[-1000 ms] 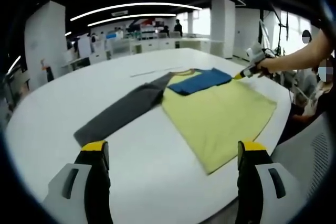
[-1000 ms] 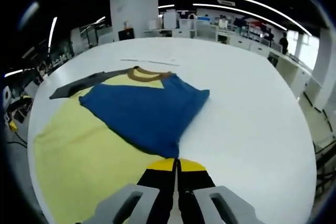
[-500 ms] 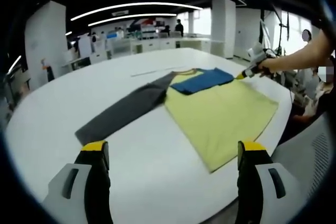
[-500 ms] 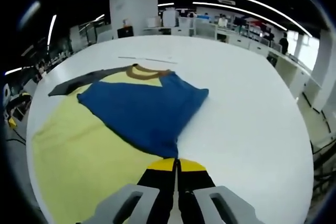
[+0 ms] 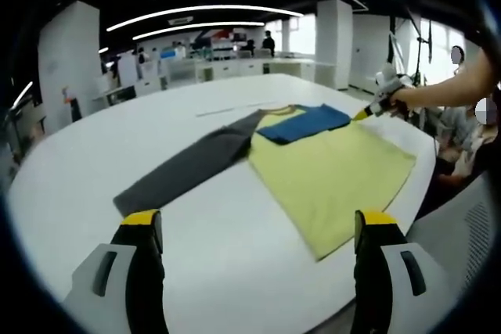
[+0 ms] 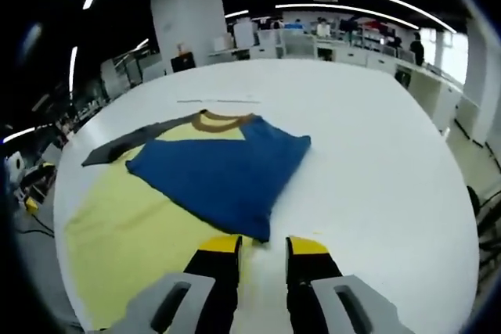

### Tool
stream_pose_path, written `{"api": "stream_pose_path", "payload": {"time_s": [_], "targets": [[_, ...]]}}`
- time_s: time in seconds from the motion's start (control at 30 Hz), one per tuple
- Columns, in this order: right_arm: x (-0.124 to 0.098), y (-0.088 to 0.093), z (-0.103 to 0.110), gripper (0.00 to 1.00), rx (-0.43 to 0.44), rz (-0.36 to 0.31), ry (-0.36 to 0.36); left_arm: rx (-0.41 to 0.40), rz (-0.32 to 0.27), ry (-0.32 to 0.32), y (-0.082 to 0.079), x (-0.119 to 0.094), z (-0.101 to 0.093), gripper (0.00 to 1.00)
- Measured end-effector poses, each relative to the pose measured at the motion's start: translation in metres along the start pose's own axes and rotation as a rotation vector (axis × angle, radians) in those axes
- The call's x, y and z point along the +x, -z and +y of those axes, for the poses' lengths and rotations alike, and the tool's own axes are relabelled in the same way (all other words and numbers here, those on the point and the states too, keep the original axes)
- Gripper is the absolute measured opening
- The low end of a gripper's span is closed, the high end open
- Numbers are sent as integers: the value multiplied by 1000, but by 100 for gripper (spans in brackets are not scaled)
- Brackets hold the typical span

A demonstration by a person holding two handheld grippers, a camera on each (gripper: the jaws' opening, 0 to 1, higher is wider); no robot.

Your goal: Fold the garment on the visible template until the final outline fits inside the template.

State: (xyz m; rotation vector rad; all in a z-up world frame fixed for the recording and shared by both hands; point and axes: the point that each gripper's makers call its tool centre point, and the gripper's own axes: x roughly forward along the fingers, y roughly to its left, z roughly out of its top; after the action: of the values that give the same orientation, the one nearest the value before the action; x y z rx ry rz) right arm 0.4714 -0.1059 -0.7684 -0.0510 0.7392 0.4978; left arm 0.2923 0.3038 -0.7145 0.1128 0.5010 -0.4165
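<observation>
A yellow T-shirt lies flat on the white table. Its blue sleeve is folded in over the chest, and its grey sleeve stretches out to the left. My left gripper is open, hovering short of the shirt's hem with nothing between its jaws. In the right gripper view the blue sleeve covers the yellow body below the brown collar. My right gripper is open just off the sleeve's cuff end. That right gripper, in a person's hand, also shows at the shirt's far right.
A thin line is marked on the table beyond the collar. The table edge runs close to the shirt's right side, with a grey chair and people beyond. Office desks stand far behind.
My right gripper opened and let go of the blue sleeve's end, which now rests on the shirt. The left gripper stayed open in the same place.
</observation>
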Motion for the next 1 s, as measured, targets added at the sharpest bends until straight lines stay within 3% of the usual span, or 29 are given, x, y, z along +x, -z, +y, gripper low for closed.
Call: {"api": "stream_pose_path", "payload": {"time_s": [0.27, 0.53, 0.83, 1.0], "targets": [[-14, -12, 20, 55, -32, -53, -66, -24, -20, -1, -4, 1, 6, 99], [-34, -21, 47, 79, -84, -104, -147, -94, -47, -25, -7, 0, 27, 99], [-57, -25, 79, 98, -147, -166, -205, -145, -74, -88, -9, 2, 74, 97], [-66, -22, 94, 99, -172, -176, -242, -175, -82, -125, -5, 7, 100, 94]]}}
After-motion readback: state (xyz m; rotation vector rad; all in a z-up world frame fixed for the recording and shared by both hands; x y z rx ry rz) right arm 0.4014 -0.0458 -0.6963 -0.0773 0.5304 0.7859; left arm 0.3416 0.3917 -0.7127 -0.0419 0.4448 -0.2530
